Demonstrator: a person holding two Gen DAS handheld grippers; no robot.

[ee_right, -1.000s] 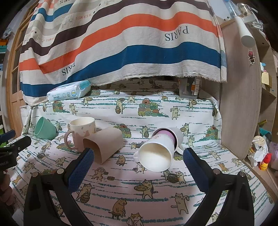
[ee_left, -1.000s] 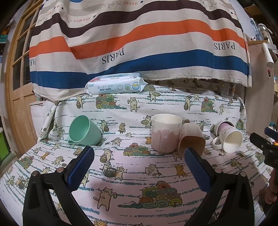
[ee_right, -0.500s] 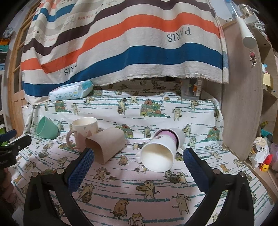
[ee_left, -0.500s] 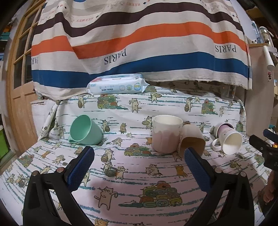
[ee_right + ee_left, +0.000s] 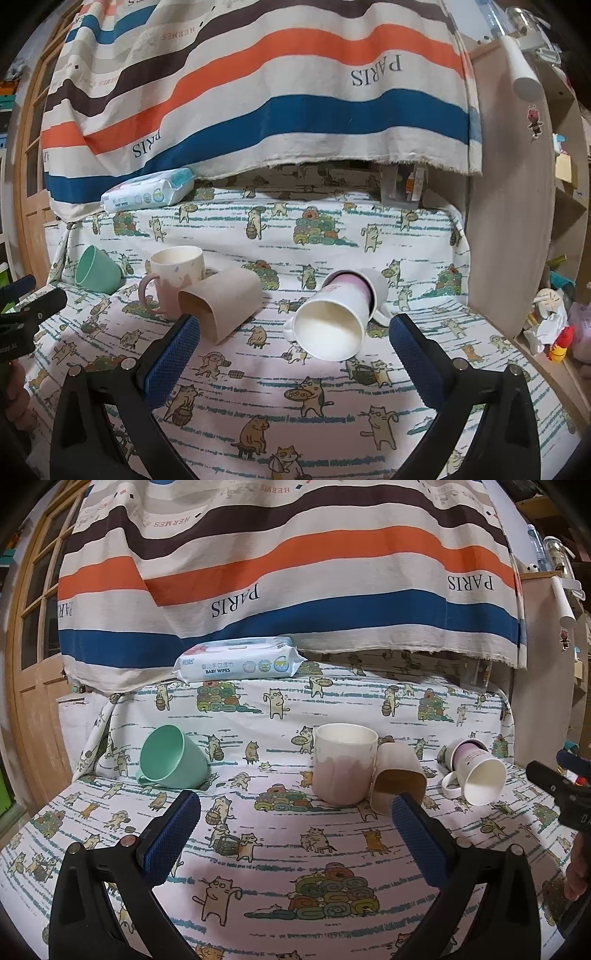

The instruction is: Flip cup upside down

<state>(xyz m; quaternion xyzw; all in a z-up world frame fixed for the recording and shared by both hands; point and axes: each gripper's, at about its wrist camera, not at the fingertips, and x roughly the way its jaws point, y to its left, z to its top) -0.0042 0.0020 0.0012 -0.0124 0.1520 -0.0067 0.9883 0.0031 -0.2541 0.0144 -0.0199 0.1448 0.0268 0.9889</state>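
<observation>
Both the left tongs [image 5: 295,805] and the right tongs [image 5: 293,326] were spread wide and held nothing, hovering above the cat-print worktop [image 5: 280,853]. The white cup [image 5: 334,317] lay on its side between the right tongs' pads, mouth toward the camera, touching neither pad. To its left a tan cup [image 5: 221,299] lay tipped against an upright pink mug [image 5: 173,277], a green cup [image 5: 170,757] lay further left, and a wipes pack [image 5: 240,659] sat at the back.
</observation>
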